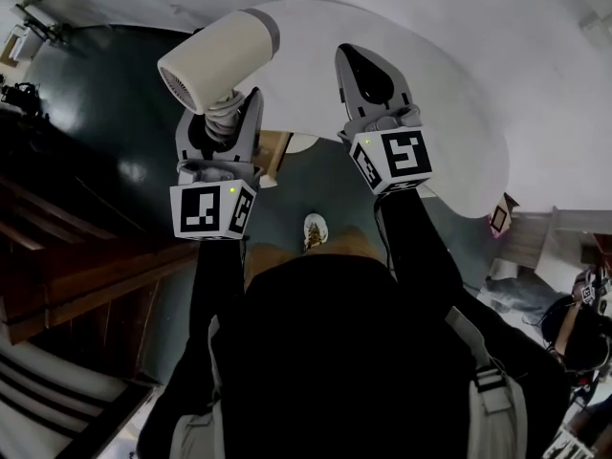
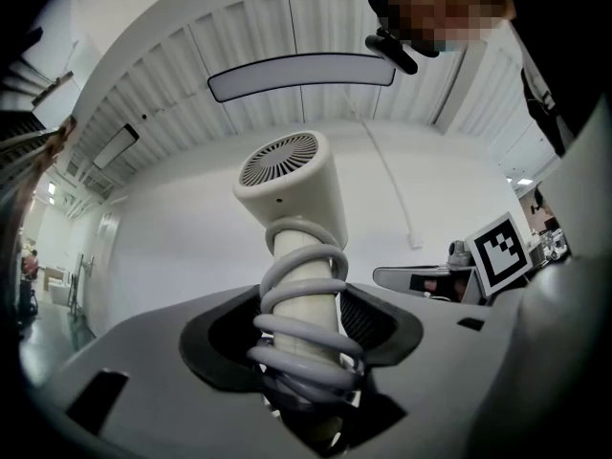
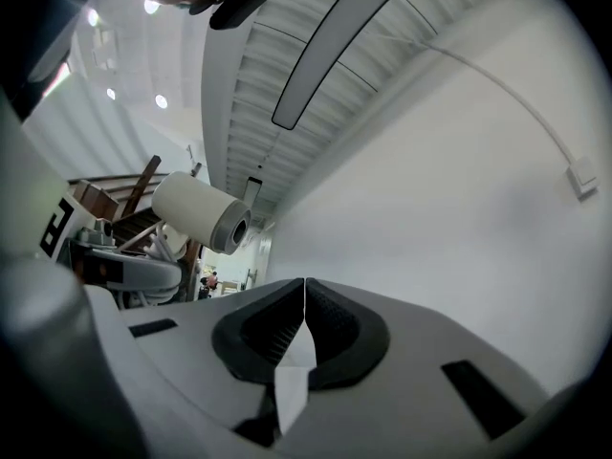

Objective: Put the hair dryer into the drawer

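Holding hair dryer [image 1: 215,57] in my left gripper [image 1: 228,120] — jaws pinch handle [image 2: 298,306] over wound cord [image 2: 305,333], barrel [image 2: 292,185] up. My right gripper [image 1: 361,65] pressed together, empty. Body likely rigid, light, top-heavy; springy cord may slip — handle best hold. No drawer visible.

left gripper [image 2: 306,306] clamped, right gripper [image 3: 304,295] closed
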`<state>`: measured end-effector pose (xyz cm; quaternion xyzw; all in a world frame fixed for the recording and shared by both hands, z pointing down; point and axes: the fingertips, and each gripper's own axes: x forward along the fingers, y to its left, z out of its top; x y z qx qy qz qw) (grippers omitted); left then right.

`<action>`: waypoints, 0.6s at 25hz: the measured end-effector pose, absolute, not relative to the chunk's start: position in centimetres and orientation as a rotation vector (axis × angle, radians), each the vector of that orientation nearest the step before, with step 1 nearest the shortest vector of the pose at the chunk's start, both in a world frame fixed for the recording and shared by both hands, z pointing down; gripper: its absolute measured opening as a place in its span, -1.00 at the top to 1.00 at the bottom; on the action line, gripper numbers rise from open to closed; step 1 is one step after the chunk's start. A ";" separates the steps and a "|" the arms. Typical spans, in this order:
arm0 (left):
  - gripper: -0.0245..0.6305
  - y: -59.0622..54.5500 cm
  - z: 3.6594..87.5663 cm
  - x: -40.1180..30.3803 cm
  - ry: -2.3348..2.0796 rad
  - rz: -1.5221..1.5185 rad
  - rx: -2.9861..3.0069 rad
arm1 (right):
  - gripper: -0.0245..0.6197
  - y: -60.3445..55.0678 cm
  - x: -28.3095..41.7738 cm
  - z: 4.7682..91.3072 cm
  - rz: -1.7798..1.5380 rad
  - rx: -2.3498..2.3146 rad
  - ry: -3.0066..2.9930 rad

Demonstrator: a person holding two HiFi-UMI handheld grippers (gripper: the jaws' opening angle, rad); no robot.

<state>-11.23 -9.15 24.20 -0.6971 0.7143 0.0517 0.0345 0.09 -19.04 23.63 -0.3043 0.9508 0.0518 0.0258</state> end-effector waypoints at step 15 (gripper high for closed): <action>0.13 -9.2 27.2 -12.8 2.334 0.069 -2.084 | 0.84 -20.4 -4.0 28.2 0.104 -0.741 3.045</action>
